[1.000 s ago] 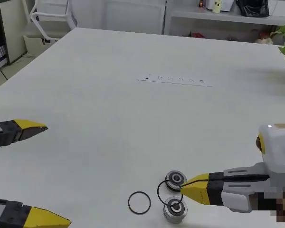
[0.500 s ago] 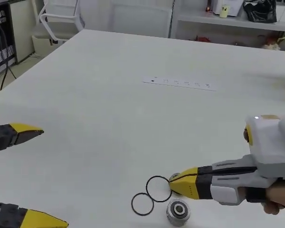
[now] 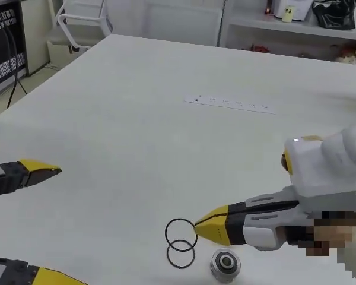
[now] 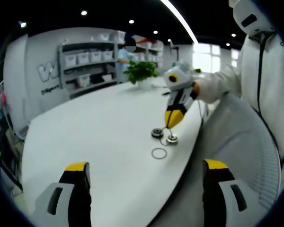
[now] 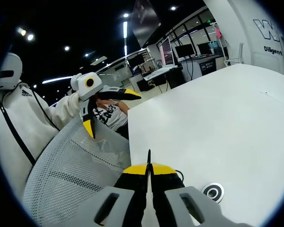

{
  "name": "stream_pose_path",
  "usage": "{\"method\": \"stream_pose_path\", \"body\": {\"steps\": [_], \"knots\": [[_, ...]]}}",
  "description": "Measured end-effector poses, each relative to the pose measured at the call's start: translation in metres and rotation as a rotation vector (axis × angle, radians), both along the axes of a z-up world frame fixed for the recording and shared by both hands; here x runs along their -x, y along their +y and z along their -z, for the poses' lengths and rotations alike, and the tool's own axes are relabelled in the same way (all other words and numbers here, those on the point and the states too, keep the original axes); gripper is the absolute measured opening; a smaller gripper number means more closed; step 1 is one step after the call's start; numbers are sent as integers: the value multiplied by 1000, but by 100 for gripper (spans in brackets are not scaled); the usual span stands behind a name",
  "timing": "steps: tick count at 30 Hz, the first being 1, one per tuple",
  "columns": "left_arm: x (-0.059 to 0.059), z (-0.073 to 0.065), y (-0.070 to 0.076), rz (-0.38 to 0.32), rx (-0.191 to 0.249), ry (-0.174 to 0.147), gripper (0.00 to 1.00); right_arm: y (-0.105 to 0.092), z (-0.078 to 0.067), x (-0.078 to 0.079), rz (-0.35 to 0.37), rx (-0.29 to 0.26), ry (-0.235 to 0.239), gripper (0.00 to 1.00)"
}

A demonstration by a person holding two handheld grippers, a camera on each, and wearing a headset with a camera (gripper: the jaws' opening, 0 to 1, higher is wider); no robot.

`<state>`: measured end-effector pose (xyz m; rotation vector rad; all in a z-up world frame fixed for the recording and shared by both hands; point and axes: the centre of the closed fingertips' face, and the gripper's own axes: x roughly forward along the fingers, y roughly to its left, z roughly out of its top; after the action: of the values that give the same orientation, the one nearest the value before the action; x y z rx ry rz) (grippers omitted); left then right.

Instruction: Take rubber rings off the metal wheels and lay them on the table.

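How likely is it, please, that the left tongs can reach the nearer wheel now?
Probably yes: the left tongs are open, with only bare table and a loose ring before the wheel. The right tongs, holding another ring beside it, might crowd them.

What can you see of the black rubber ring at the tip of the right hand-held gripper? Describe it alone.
The rubber ring is a thin black loop, round and unbroken. Its right edge is pinched in the shut yellow tip of the right hand-held gripper. It is clear of the metal wheel, over the white table. In the head view its lower edge overlaps a second ring lying flat; whether they touch, or it rests on the table, cannot be told.
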<state>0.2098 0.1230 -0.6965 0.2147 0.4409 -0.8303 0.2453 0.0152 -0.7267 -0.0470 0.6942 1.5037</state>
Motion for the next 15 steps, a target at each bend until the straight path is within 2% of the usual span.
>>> {"method": "stream_pose_path", "body": {"steps": [15], "knots": [[1,6,-5,3,10,22,100,12,25,4,-48,60,14,0]]}}
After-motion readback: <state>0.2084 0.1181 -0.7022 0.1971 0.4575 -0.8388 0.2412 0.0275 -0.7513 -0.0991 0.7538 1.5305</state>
